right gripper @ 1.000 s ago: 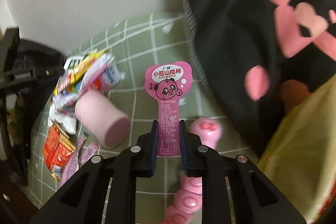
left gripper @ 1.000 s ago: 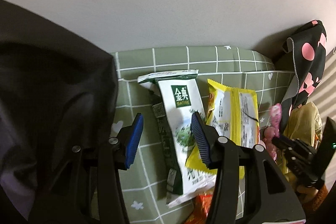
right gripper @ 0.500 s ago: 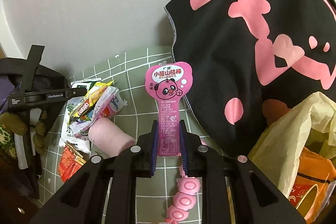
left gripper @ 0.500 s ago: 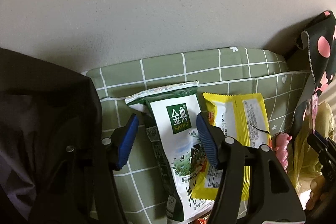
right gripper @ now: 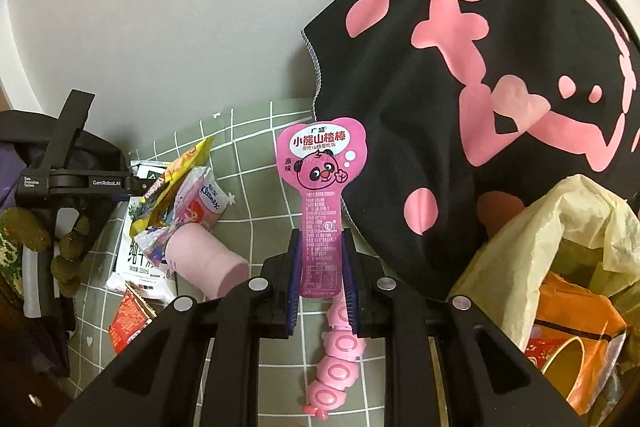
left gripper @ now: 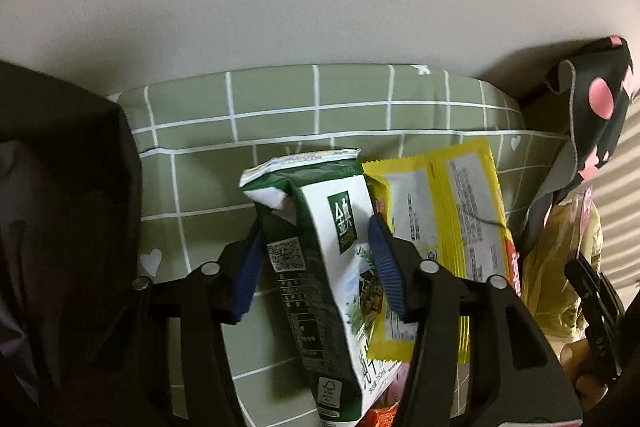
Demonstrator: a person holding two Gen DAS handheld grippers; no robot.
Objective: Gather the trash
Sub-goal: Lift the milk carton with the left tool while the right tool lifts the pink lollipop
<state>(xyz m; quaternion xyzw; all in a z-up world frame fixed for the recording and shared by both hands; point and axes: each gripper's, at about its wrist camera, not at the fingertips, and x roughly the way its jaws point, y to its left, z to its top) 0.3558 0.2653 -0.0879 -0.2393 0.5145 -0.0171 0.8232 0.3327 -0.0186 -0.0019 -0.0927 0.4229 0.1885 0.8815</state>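
Left wrist view: a dark bag is filling the 9 o'clock edge. The left gripper is closing its jaws around a green-and-white carton, which is tilting on the green checked cloth. The left pad is lying against the carton's dark side and the right pad is touching its white face; a firm squeeze cannot be told. A yellow wrapper is lying flat just beside the carton, toward 3 o'clock. A black cloth with pink spots is hanging at 2 o'clock, and a yellowish bag is sitting below it.

Right wrist view: the left gripper's body is showing at 9 o'clock over a pile of wrappers. A pink cup is lying on its side next to that pile. At centre, the right gripper is pinching narrowly on the stem of a pink panda wrapper, holding it upright above the cloth. A pink beaded toy is lying under the fingers toward 6 o'clock. The yellowish bag, open, is holding orange packaging at 4 o'clock.
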